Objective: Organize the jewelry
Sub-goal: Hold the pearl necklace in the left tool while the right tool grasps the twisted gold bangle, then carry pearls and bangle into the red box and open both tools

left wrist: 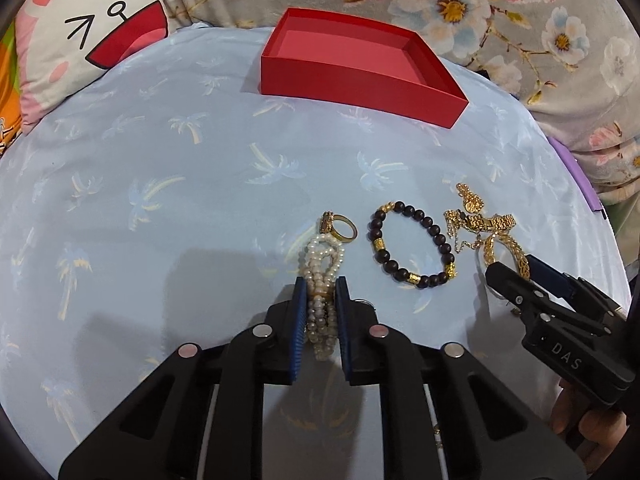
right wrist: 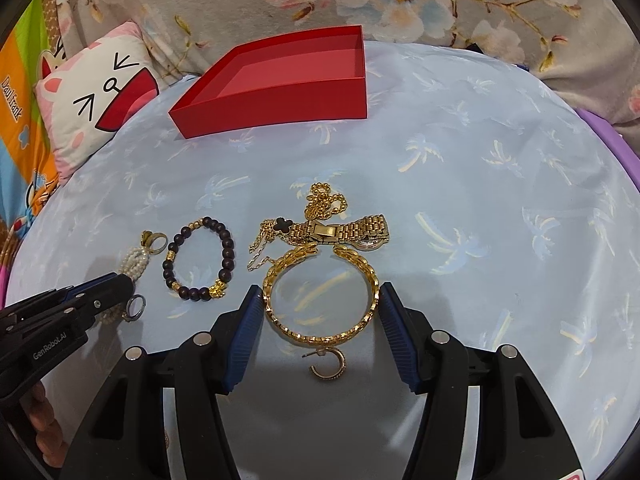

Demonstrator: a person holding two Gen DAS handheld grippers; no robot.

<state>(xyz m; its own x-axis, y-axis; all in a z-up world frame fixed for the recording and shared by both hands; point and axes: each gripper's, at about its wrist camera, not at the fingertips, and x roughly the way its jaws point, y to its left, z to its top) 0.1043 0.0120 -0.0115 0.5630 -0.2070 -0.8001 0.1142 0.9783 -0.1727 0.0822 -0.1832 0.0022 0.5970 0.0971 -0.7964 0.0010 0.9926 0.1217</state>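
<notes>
Now the left tool (left wrist: pixel 321 292) pinches the pearl bracelet (left wrist: pixel 323 276) — red box (left wrist: pixel 352 80) well beyond.

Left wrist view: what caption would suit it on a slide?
Left gripper clamps a pearl bracelet while ring, bead bracelet and empty red box wait.

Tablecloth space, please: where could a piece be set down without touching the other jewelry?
Bare cloth lies between the red box and the jewelry row, and left of the pearl bracelet. Crowded: the gold ring, dark bead bracelet and gold bangle near both grippers.
</notes>
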